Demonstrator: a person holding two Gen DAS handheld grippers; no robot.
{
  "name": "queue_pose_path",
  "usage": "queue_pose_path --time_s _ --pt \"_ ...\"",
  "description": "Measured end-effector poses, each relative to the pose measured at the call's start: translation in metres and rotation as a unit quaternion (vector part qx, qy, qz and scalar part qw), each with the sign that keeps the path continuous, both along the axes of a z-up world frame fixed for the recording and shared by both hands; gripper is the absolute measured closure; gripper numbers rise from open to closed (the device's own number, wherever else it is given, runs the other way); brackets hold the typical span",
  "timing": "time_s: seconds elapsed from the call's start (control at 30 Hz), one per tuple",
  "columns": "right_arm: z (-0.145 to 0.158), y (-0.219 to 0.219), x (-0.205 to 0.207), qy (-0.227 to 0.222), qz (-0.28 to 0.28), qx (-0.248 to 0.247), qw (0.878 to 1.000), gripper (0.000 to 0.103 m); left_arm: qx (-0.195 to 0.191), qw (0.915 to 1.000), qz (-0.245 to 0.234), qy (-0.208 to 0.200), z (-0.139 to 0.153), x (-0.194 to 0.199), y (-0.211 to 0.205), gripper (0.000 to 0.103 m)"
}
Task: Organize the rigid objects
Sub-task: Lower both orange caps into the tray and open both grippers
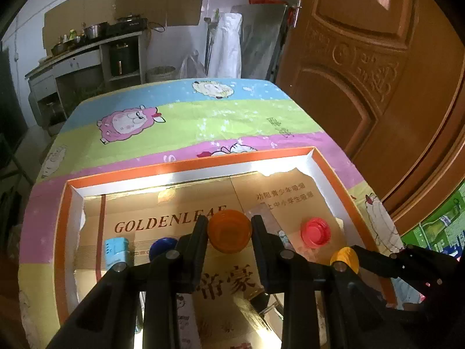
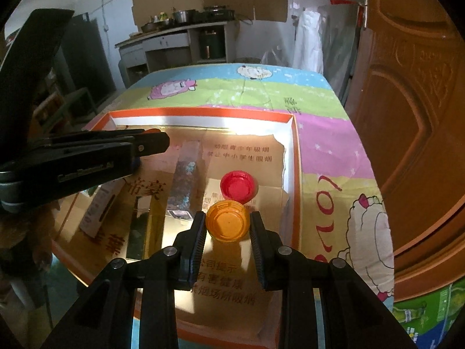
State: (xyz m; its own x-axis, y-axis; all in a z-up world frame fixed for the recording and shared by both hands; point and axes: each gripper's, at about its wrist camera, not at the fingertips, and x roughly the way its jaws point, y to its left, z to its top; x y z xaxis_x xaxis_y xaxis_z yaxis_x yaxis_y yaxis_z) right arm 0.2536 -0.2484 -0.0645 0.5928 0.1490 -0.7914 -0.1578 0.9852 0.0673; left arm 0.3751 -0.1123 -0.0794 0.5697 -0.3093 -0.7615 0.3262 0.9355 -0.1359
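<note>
- A table covered with a colourful sheep-printed cloth (image 1: 186, 116) is seen, with a brown wooden door (image 1: 377, 87) just beside it.
- A shallow tray with an orange rim (image 1: 191, 164) is laid on the cloth; its floor is lined with printed cardboard.
- The left gripper (image 1: 229, 229) is clenched on a dark orange cap (image 1: 229, 231), which is held above the tray floor.
- The right gripper (image 2: 227, 224) is clenched on a yellow-orange cap (image 2: 228, 222), held over the tray near its right wall.
- A red cap (image 2: 239, 186) is lying open side up in the tray, just behind the yellow-orange cap.
- A small light blue box (image 1: 116, 250) and a dark blue cap (image 1: 162, 245) are placed at the tray's left part.
</note>
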Motion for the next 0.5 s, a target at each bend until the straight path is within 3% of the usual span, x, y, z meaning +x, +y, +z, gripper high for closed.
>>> queue_pose_path --time_s 0.5 --pt "-0.014 -0.001 0.006 0.013 0.004 0.001 1.0 0.072 0.046 0.9985 -0.002 0.03 -0.022 0.014 -0.015 0.072"
